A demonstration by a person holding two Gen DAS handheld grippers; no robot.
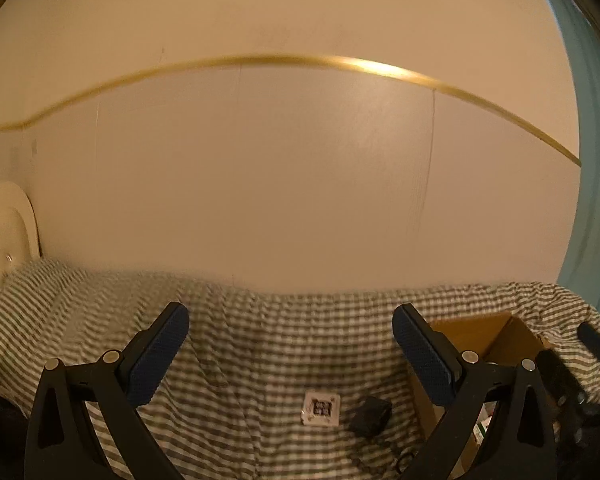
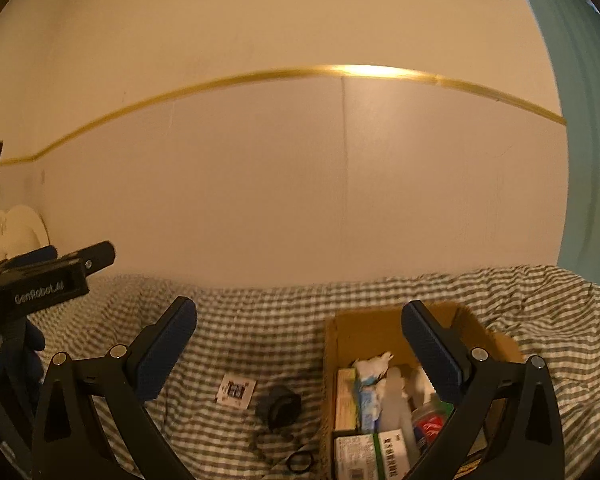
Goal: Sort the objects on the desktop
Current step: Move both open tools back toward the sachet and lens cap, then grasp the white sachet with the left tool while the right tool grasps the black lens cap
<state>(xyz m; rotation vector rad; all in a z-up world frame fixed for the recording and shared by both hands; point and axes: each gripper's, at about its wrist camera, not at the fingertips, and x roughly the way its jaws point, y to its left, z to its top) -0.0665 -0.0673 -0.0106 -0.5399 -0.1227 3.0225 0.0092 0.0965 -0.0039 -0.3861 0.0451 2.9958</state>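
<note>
My left gripper [image 1: 290,322] is open and empty, held above the checked cloth [image 1: 260,344]. Below it lie a white square card with a printed code [image 1: 321,409] and a small dark object [image 1: 371,415]. My right gripper [image 2: 300,318] is open and empty too. A brown cardboard box [image 2: 364,330] sits under its right finger, holding several packets and boxes [image 2: 380,408]. The card [image 2: 235,391], the dark object [image 2: 282,405] and a black ring [image 2: 299,461] lie left of the box. The box [image 1: 480,332] also shows at the right of the left wrist view.
A cream wall [image 2: 300,180] with a gold strip stands close behind the cloth. A blue curtain [image 2: 584,160] hangs at the right. A white padded headboard [image 1: 4,224] is at the far left. The left gripper's body [image 2: 40,284] shows at the left of the right wrist view.
</note>
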